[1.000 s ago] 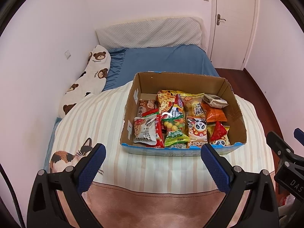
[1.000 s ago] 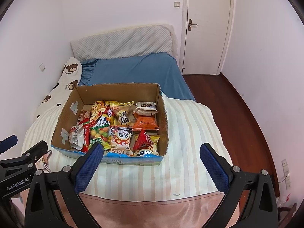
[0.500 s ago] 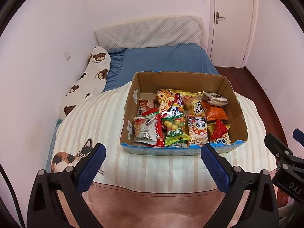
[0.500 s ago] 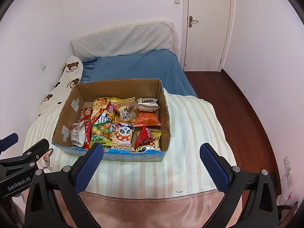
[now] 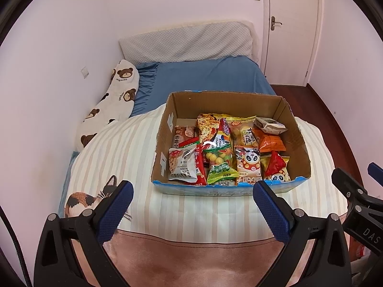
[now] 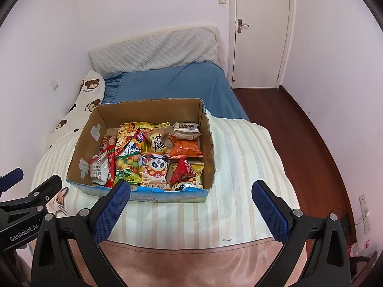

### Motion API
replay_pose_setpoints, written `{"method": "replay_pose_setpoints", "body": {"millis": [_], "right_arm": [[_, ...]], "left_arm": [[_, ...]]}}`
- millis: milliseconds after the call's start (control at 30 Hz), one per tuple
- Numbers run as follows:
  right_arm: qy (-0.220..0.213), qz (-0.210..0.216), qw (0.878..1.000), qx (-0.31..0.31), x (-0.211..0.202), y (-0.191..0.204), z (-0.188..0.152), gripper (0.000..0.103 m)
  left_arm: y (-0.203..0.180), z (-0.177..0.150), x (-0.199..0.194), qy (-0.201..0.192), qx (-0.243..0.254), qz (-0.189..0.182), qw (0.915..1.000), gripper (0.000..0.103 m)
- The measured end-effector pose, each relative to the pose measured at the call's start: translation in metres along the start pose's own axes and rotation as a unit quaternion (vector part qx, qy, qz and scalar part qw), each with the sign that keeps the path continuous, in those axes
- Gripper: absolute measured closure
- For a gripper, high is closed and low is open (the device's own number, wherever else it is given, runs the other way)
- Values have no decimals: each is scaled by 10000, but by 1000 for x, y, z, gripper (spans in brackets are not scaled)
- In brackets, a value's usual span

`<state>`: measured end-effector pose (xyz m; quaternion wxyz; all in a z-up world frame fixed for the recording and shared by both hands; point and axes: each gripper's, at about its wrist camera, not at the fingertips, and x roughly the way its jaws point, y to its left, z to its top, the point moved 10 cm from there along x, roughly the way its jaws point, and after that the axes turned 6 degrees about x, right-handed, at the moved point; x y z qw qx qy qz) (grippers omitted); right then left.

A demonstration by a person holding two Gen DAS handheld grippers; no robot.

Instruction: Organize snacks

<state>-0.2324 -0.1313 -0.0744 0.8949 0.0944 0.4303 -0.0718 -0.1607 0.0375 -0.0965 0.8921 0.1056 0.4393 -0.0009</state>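
Left wrist: left hand-held gripper (image 5: pixel 192 196) spread, empty.
Right wrist: right hand-held gripper (image 6: pixel 191 195) spread, empty; floor outlet (image 6: pixel 364 206) seen only here.
Box (image 5: pixel 296 129): on bed, filled with snacks (image 5: pixel 221 148).

A bed took up most of the room, its blue sheet (image 5: pixel 205 76) bare toward the head, where a pale quilted pillow (image 5: pixel 186 41) leaned against the wall. A long white bolster printed with brown bears (image 5: pixel 112 98) lay along the left wall. Nearer, a cream striped blanket (image 6: pixel 244 157) with a calico cat design (image 5: pixel 81 201) covered the mattress, edged by pinkish fabric (image 5: pixel 191 260). A closed white door (image 6: pixel 261 31) stood at the far right, beside dark wooden flooring (image 6: pixel 304 138).
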Motion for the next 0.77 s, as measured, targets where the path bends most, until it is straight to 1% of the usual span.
{"method": "replay_pose_setpoints", "body": {"millis": [767], "right_arm": [[12,12,10000,-8,-2,1,-1,0]], "left_arm": [[2,-3,0,-20,-9,-18,10000,1]]}}
